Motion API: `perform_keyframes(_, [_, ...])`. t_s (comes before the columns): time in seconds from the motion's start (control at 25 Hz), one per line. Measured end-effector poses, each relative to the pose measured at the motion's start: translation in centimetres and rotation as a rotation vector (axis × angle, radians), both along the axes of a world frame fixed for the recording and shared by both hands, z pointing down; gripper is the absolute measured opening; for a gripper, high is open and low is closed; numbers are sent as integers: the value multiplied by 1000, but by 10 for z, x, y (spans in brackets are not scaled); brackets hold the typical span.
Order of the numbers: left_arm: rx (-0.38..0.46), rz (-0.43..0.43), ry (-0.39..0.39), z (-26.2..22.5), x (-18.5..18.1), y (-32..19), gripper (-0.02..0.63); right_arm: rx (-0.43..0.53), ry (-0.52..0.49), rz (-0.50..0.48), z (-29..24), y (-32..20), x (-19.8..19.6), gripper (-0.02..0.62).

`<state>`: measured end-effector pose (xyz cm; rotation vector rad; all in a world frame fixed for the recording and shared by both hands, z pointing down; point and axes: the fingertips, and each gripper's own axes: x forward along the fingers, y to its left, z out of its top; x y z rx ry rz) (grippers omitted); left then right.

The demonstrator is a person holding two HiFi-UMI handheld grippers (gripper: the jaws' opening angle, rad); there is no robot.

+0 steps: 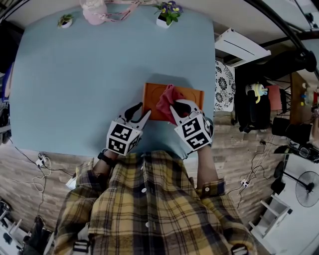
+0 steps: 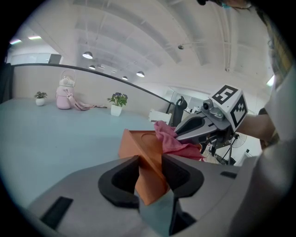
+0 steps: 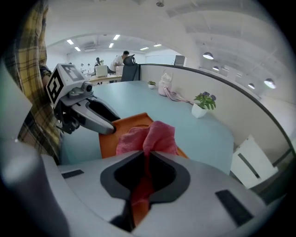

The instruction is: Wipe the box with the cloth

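My left gripper (image 1: 143, 110) has its fingers (image 2: 121, 178) partly closed, pinching the near corner of the orange box (image 1: 152, 99), which lies flat on the blue tabletop (image 1: 89, 74). My right gripper (image 1: 182, 107) has its fingers (image 3: 164, 175) shut tight on the pink cloth (image 1: 168, 98), bunched on the box's top. To wipe well, I'd press the cloth flatter, sweep edge to edge, and brace the box firmly with the left.

Open table (image 1: 75, 74) left of the box (image 1: 153, 95); plant (image 1: 65, 21), bottle (image 1: 94, 12), flowerpot (image 1: 166, 16) along far edge.
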<state>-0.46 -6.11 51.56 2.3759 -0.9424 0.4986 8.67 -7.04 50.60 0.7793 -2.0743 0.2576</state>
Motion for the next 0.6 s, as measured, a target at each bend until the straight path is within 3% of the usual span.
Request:
perform_keyframes(0.28, [4, -3, -2, 0, -1, 0, 150, 24, 128, 150, 5, -1, 69, 43])
perform_keyframes(0.6, [2, -3, -6, 1, -1, 0, 150, 68, 240, 157, 0, 2, 94, 43])
